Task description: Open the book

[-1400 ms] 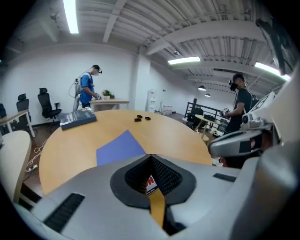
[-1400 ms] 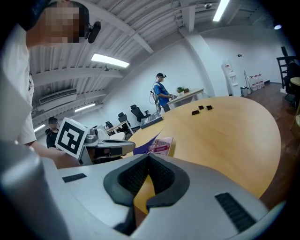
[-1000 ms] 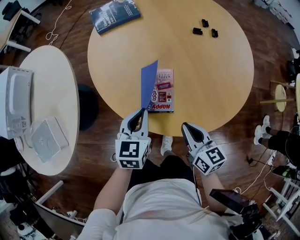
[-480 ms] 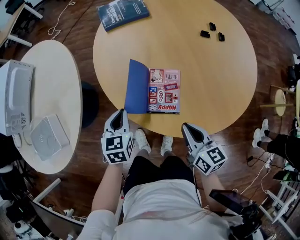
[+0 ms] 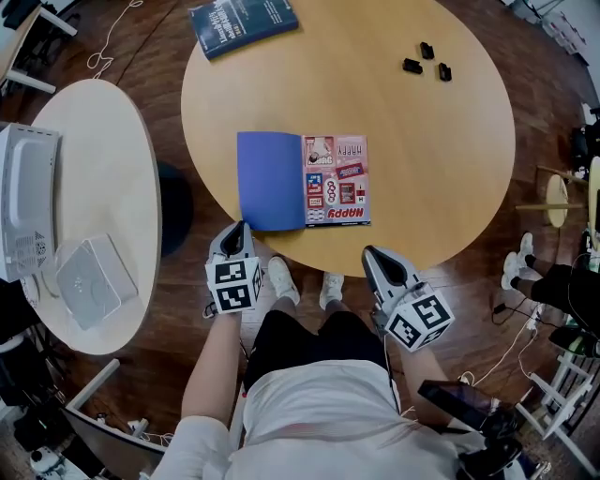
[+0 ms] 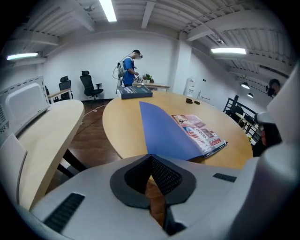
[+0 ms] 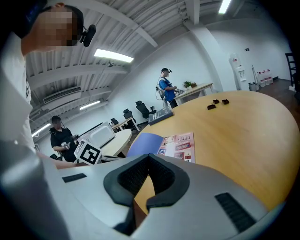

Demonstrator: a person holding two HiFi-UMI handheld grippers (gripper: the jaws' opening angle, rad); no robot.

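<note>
Near the worktop's (image 5: 431,159) front edge the book (image 5: 336,181) lies open, blue cover (image 5: 270,180) flat to the left. Left tongs (image 5: 240,228) and right tongs (image 5: 372,252) are both closed and empty — best kept clear of that cover, so nothing flips it back.

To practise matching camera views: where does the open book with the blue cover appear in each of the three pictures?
Head view: open book, just above centre.
Left gripper view: slightly right of centre.
Right gripper view: near centre, a little low.
Shared landmark: dark closed book, beyond it in every view.
</note>
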